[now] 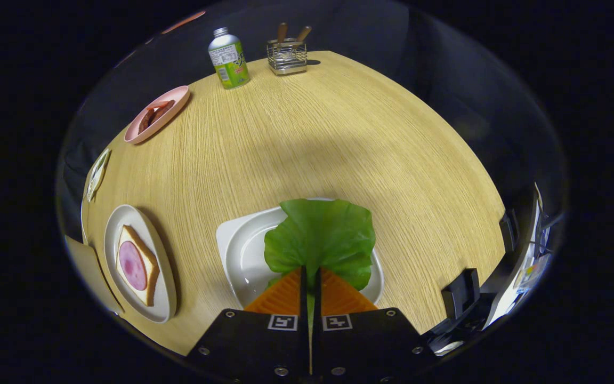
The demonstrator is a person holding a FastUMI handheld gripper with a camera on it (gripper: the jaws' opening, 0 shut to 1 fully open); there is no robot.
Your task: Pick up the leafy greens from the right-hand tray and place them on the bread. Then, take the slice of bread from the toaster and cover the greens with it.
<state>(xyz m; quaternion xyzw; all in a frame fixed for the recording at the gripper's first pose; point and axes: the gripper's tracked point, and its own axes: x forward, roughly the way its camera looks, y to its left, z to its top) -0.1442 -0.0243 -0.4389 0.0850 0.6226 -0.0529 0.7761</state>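
Observation:
A broad green leaf [319, 236] stands out ahead of my gripper [310, 277], whose two fingers are pressed together on its stem. The leaf hangs over a white tray [240, 250] that lies just beyond the fingers. To the left of the fingers a slice of bread [147, 274] topped with a round pink ham slice [132, 265] rests on a grey-white plate [164, 306]. A dark object with a slot [462, 292] stands to the right of the fingers; I cannot tell if it is the toaster.
A pink plate [171, 104] with sausages sits at the far left of the wooden table [339, 133]. A green-labelled bottle [228, 58] and a wire holder with wooden-handled utensils [287, 56] stand at the far edge. A small packet [97, 173] lies near the left edge.

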